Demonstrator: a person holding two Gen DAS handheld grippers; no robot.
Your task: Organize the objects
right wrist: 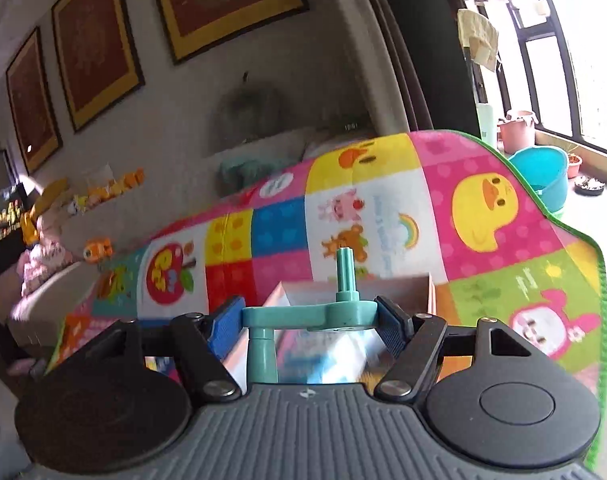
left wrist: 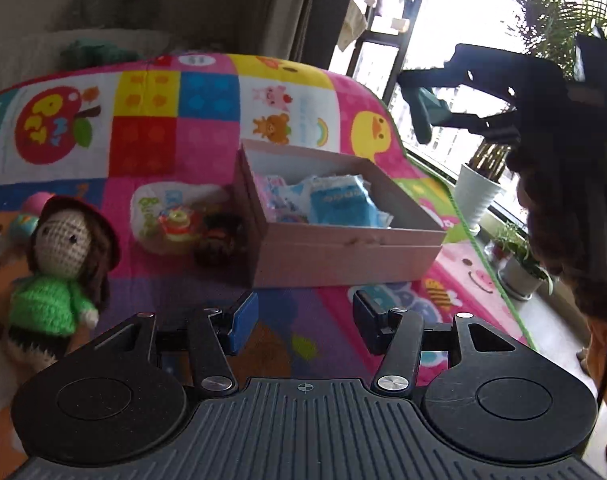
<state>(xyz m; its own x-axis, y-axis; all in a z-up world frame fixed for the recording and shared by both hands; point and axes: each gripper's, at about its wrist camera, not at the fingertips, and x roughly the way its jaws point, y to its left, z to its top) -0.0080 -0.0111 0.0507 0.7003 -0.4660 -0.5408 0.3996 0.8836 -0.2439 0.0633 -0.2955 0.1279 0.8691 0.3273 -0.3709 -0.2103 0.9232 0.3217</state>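
Two grippers work above a colourful play mat point(left wrist: 207, 152) printed with cartoon animals and blocks. The left gripper point(left wrist: 305, 322) hangs low over the mat with its jaws wide apart and nothing between its blue pads point(left wrist: 243, 320). Just in front of it stands a pink cardboard box point(left wrist: 343, 252), open at the top. Inside the box lie some small packets, among them a blue and white one point(left wrist: 339, 202) and a pink one point(left wrist: 273, 200).

To the left of the box, on the mat, there is a crocheted doll point(left wrist: 59, 276) with brown hair, a dark red hat and a green sweater. Between the doll and the box are a small clear toy with coloured parts point(left wrist: 175, 226) and a dark round object point(left wrist: 219, 240), which is too blurred to name.

The right gripper point(right wrist: 309, 322) is closed on a teal plastic crank handle point(right wrist: 307, 314); its pads press on the two ends of the flat arm, with one peg pointing up and a thicker peg pointing down. In the left wrist view this gripper point(left wrist: 419, 114) is seen high in the air, to the right of and above the box, against the bright window. In the right wrist view, the open box point(right wrist: 429, 292) lies directly below and behind the handle.

Some potted plants point(left wrist: 483, 188) stand by the window, beyond the edge of the mat.
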